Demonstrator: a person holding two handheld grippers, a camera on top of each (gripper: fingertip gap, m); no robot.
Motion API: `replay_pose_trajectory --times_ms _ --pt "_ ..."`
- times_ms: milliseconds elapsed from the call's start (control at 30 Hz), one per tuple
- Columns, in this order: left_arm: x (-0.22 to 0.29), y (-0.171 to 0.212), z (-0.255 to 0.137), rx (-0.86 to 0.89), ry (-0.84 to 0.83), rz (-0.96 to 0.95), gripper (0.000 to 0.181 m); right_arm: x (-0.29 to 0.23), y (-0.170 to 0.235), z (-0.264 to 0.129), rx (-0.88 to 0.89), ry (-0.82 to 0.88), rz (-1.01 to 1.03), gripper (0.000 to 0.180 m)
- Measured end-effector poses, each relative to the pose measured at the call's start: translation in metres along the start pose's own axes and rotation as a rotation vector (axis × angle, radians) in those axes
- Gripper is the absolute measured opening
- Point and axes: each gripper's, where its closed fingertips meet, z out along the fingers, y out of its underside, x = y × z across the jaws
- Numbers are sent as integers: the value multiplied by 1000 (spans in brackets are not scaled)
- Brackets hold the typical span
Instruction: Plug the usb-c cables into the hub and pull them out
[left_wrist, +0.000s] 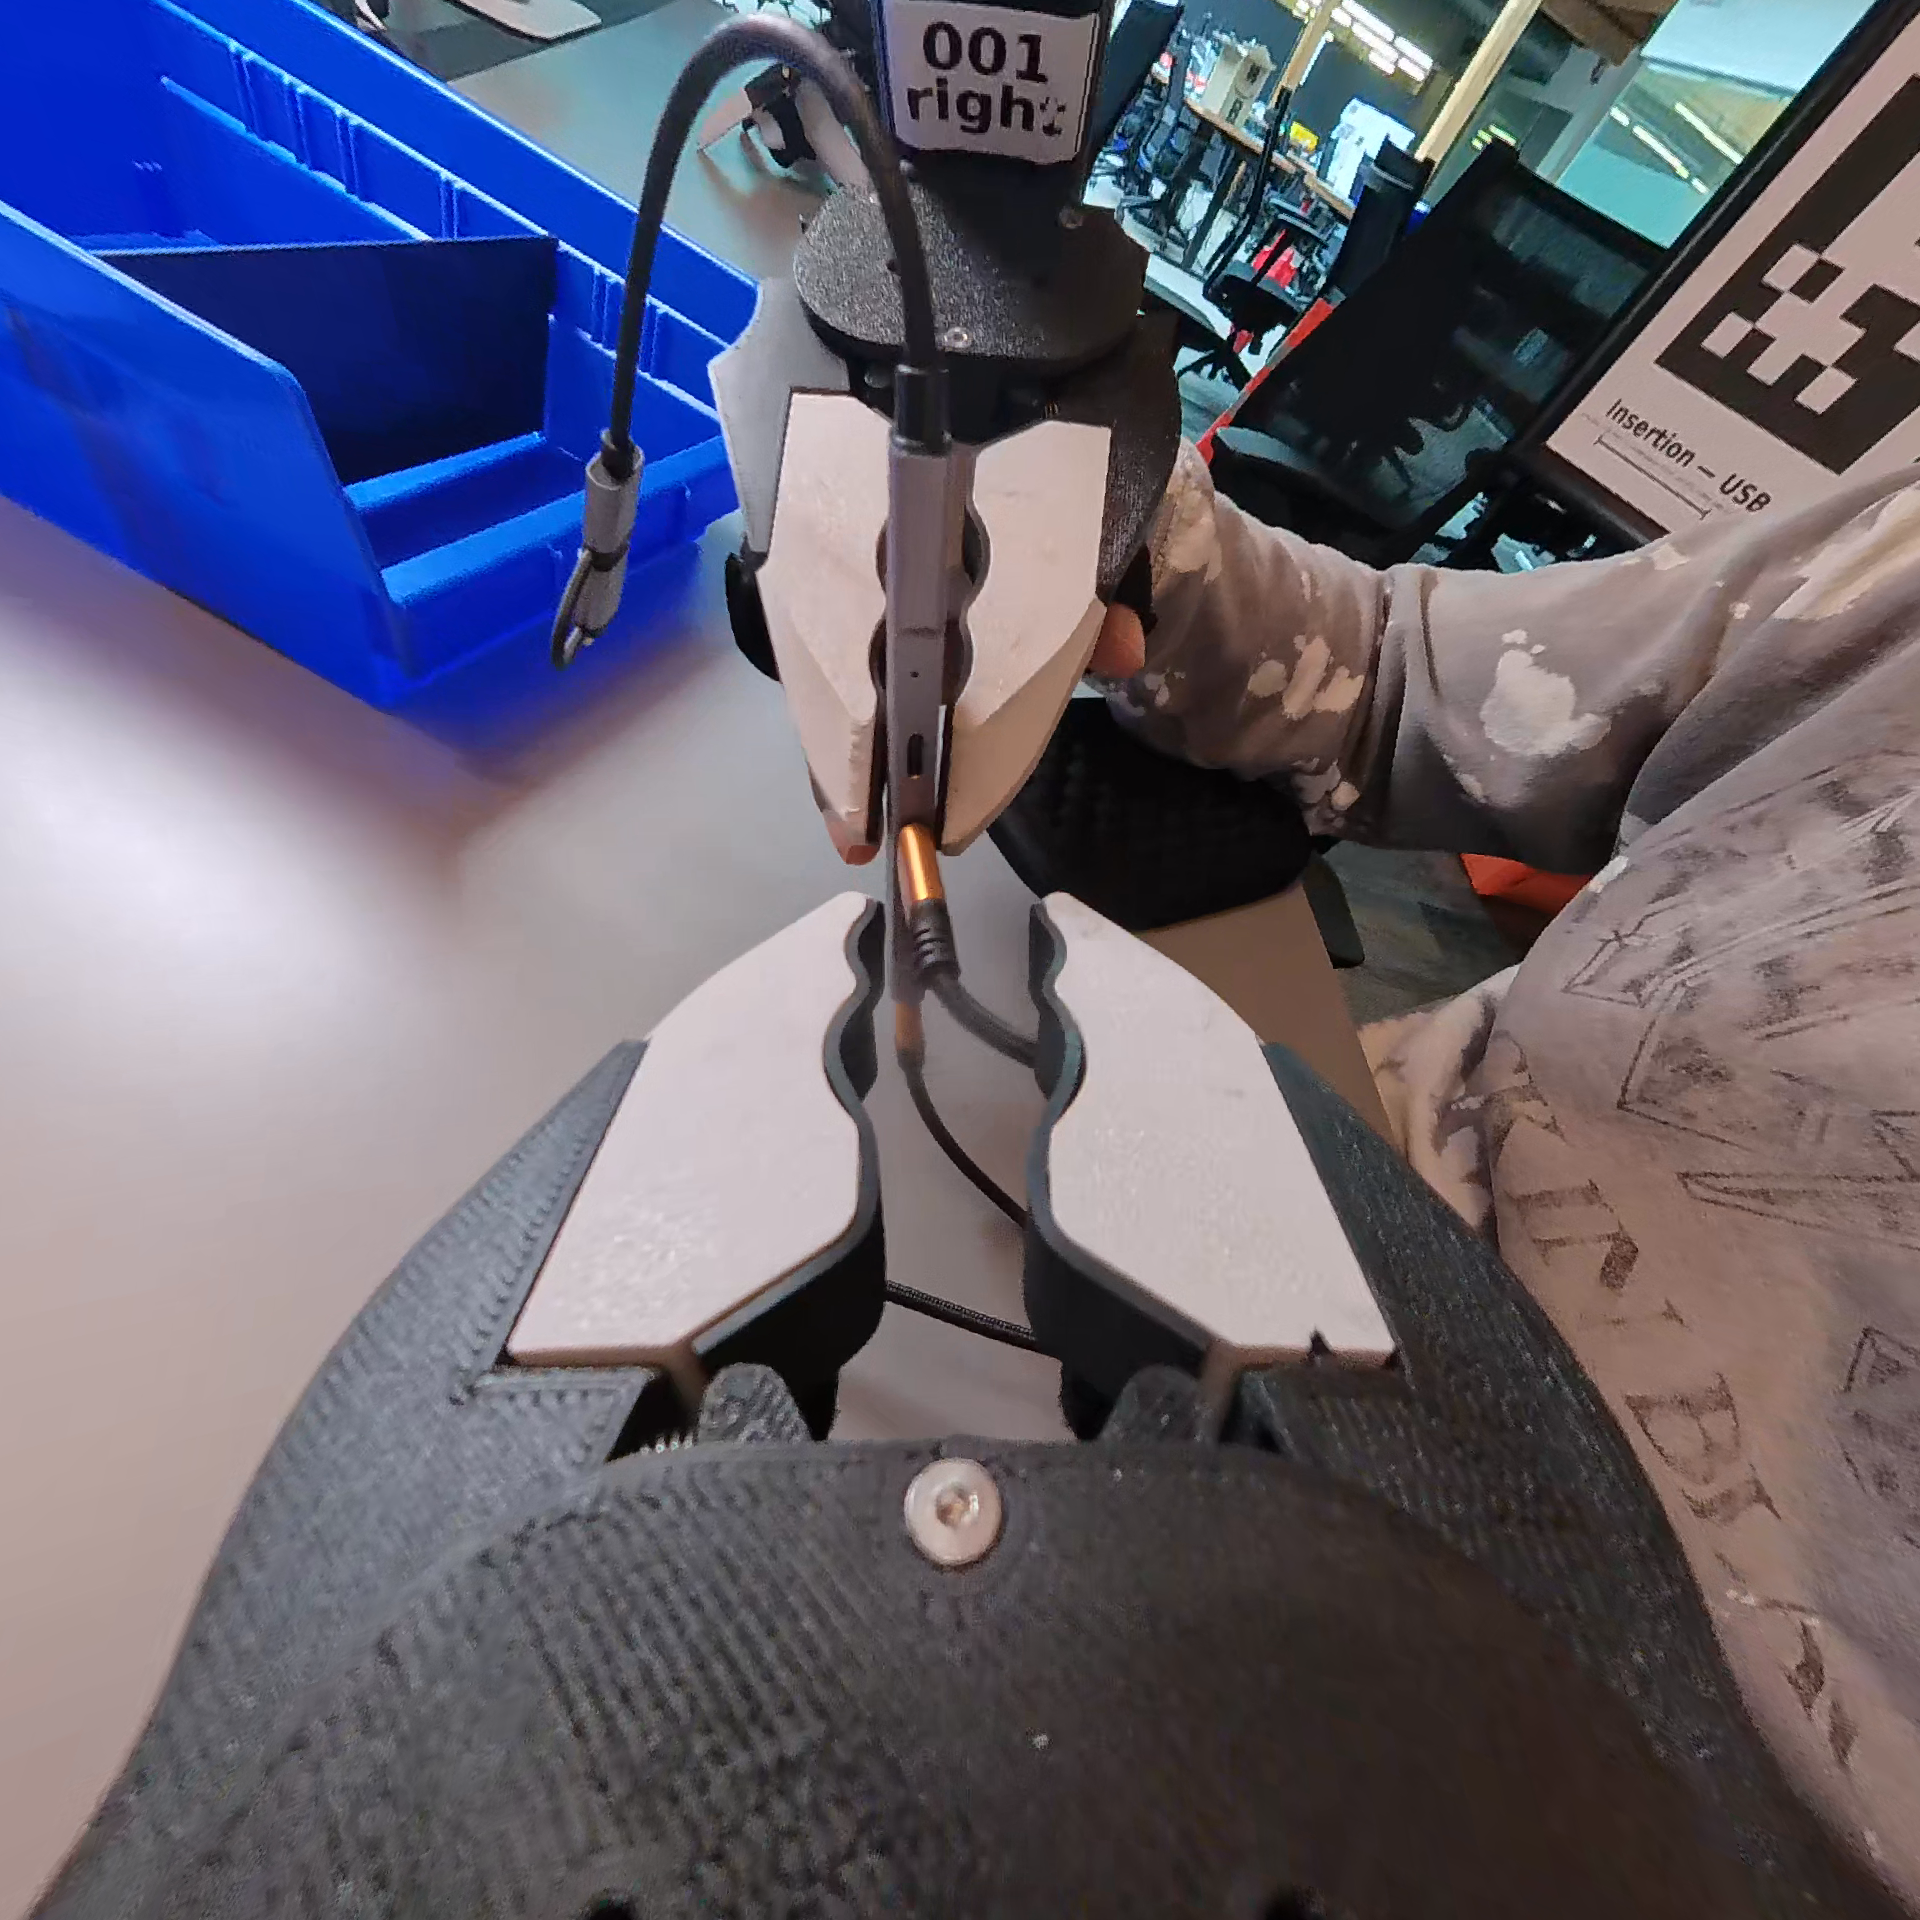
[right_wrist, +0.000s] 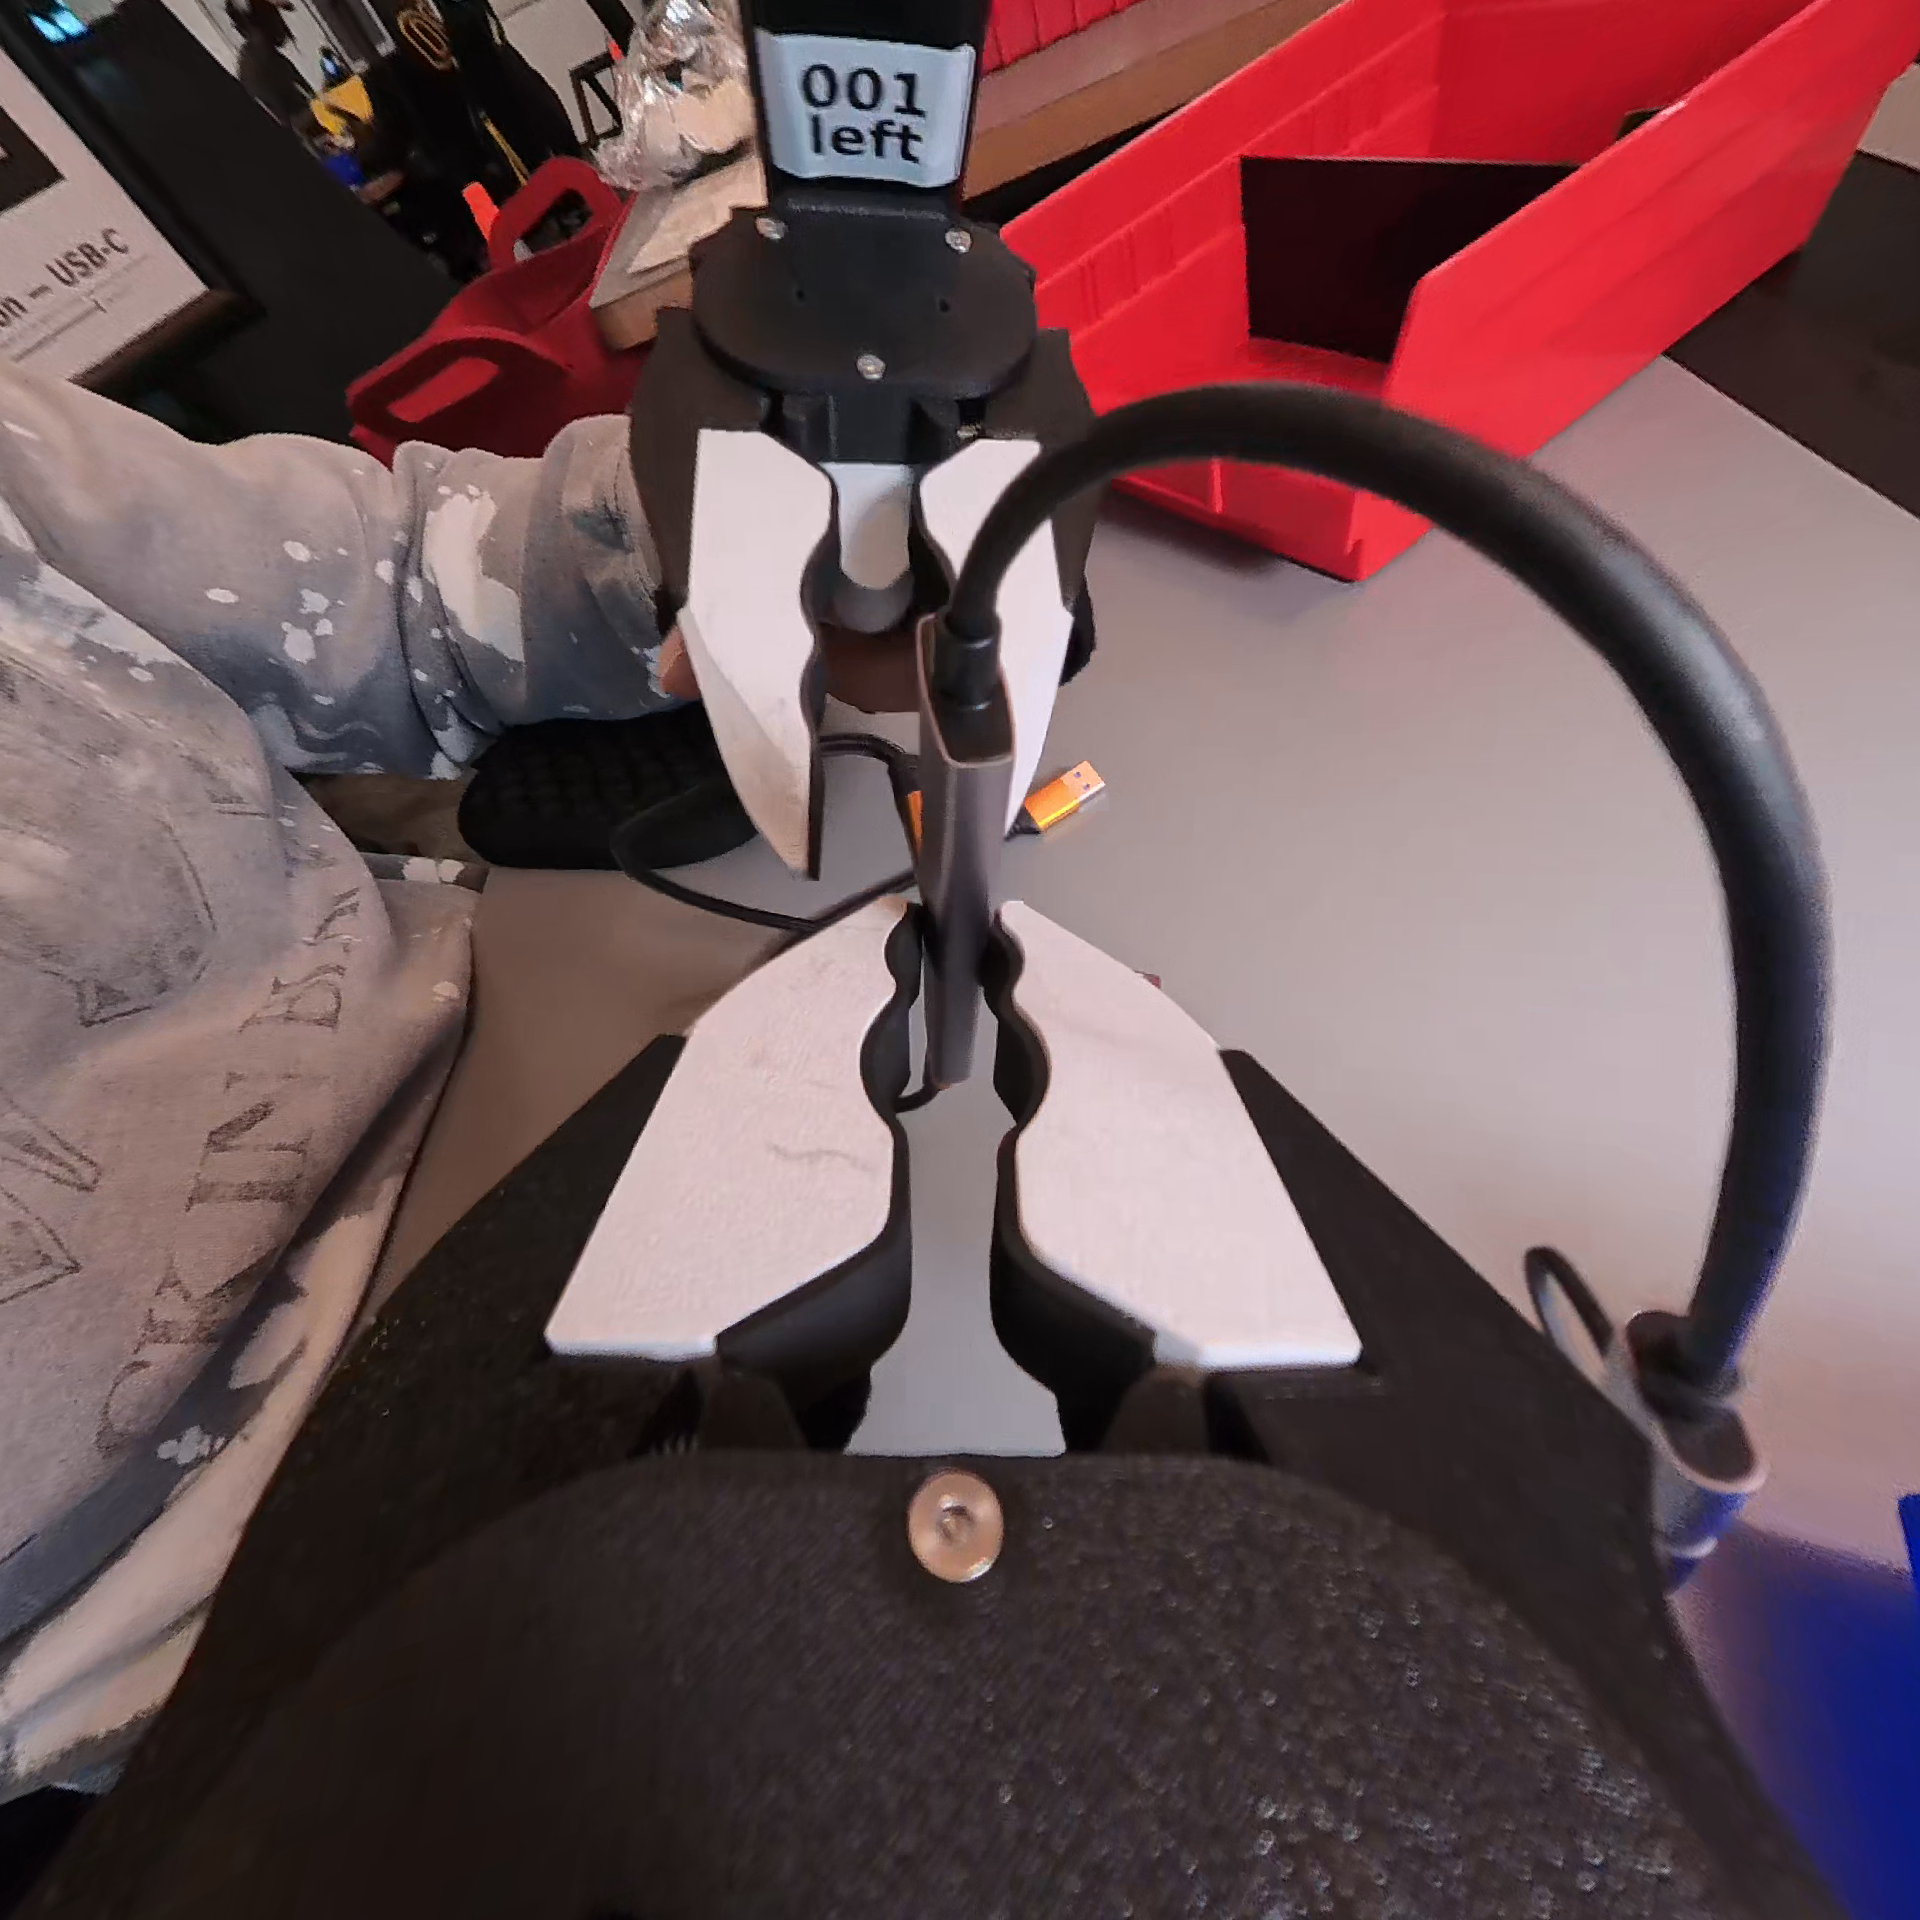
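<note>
My right gripper (right_wrist: 956, 925) is shut on a slim grey hub (right_wrist: 961, 831) and holds it edge-on above the table. In the left wrist view the right gripper (left_wrist: 912, 831) faces me with the hub (left_wrist: 914, 623) between its pads. An orange USB-C plug (left_wrist: 920, 868) sits in the hub's lower end. Its black cable (left_wrist: 987, 1013) runs down between my fingers. My left gripper (left_wrist: 956, 920) is open, its fingertips on either side of the plug's strain relief without touching it. In the right wrist view the left gripper (right_wrist: 904, 831) stands open behind the hub.
The hub's own black lead (right_wrist: 1662, 727) loops round to a hanging grey plug (left_wrist: 597, 551). An orange USB-A plug (right_wrist: 1065, 795) lies on the grey table (left_wrist: 260, 935). A blue bin (left_wrist: 312, 364) and a red bin (right_wrist: 1507, 260) stand at the back. A person's sleeve (left_wrist: 1403, 675) is close by. The tips of both grippers are at nearly the same place.
</note>
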Motion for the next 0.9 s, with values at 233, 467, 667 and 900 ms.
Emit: replay_pose_trajectory --times_ms 233,467,667,900 --pt "-14 8 7 -47 -125 77 10 -2 1 7 -11 23 -43 9" --pt "-19 9 1 -52 -147 63 7 10 -2 -7 -37 138 -115 16" --pt "-23 8 -4 -93 -195 73 7 -2 -57 -68 -53 348 -335 14" --pt "-13 4 2 -174 -279 191 7 -29 -90 -60 -559 330 -717 30"
